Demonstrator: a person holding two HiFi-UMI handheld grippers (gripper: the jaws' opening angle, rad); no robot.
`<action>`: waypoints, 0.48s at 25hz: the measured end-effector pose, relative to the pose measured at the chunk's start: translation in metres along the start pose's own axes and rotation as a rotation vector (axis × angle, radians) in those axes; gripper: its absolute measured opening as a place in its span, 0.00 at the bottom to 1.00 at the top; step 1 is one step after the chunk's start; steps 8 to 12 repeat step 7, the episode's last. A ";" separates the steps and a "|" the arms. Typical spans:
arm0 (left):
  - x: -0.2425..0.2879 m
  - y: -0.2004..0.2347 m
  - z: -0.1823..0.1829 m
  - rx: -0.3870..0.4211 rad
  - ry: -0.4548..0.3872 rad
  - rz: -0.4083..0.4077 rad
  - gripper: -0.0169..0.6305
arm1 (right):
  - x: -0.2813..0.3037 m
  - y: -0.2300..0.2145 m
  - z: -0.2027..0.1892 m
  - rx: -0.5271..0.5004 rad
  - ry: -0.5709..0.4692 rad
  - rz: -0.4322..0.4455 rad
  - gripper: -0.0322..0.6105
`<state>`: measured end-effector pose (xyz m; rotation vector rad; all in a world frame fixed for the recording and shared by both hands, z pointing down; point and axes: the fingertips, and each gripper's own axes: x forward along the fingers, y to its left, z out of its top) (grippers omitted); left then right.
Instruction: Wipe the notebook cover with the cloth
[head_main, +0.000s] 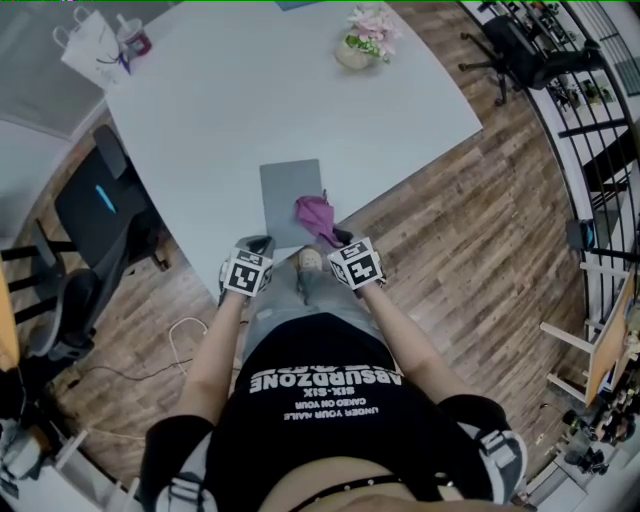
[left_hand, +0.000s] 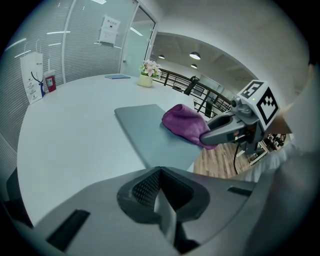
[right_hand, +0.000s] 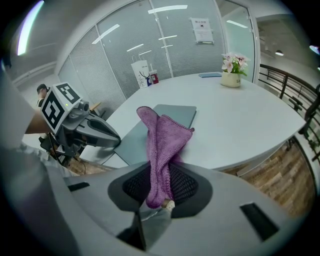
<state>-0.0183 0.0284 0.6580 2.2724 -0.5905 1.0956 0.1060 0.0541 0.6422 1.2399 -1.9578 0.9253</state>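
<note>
Flat grey rectangular notebook (head_main: 291, 201) lies on the pale grey table (head_main: 250, 100) at its near edge, right in front of the person, long axis running away from the body with a slight tilt. Purple knitted cloth (head_main: 316, 214) sits bunched on the cover's near right corner; most of the cover beyond it is bare. Right gripper (head_main: 338, 238) is clamped on the cloth's near end, the fabric pinched between its jaws in the right gripper view, the free end out ahead on the cover. From this gripper the notebook lies forward and a bit left, so the wipe likely goes outward along the long axis, then sweeps left. The right side is nearer and has the cloth, so it does the work. Left gripper (head_main: 258, 243) is by the near left corner at the table edge, jaws pressed together on nothing; can't tell if it touches the notebook. It could pin that corner, since a loose notebook may slide. Far off on the table: small flower pot (head_main: 362, 42), white paper bag (head_main: 88, 50), well clear
</note>
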 end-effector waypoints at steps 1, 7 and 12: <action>0.000 0.000 0.000 -0.003 -0.002 0.000 0.05 | 0.000 0.000 0.000 0.002 0.006 0.000 0.21; -0.003 -0.001 -0.002 -0.024 -0.009 0.000 0.05 | -0.001 0.002 -0.003 0.008 0.029 0.009 0.21; -0.003 -0.001 -0.002 -0.024 -0.009 0.000 0.05 | -0.001 0.002 -0.003 0.008 0.029 0.009 0.21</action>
